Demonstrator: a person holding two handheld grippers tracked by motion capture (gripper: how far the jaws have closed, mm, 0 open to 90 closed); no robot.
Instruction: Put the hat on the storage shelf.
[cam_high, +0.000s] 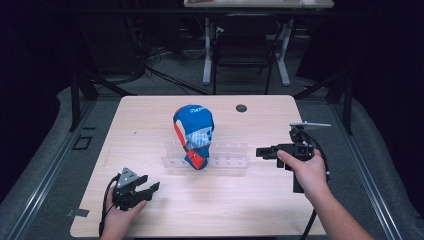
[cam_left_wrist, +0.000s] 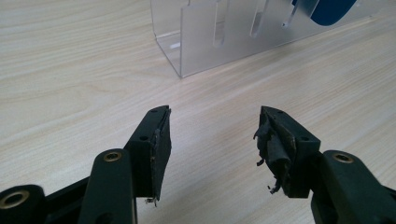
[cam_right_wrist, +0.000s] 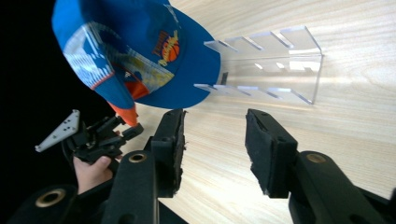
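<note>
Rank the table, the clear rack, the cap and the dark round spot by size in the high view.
1. table
2. clear rack and cap: look alike in area, so unranked
3. dark round spot

A cap (cam_high: 193, 134) sits in a rack (cam_high: 227, 161) mid-table (cam_high: 260, 210), between the left gripper (cam_high: 146, 190) and right gripper (cam_high: 261, 152).

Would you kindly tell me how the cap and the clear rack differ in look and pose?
The cap is opaque blue cloth with orange trim and a printed panel; the rack is colourless see-through plastic. The cap stands tall, propped on the rack's left part, while the rack lies low and long across the table. The cap is rounded; the rack is flat-walled with slots. Neither is touched by a gripper.
</note>
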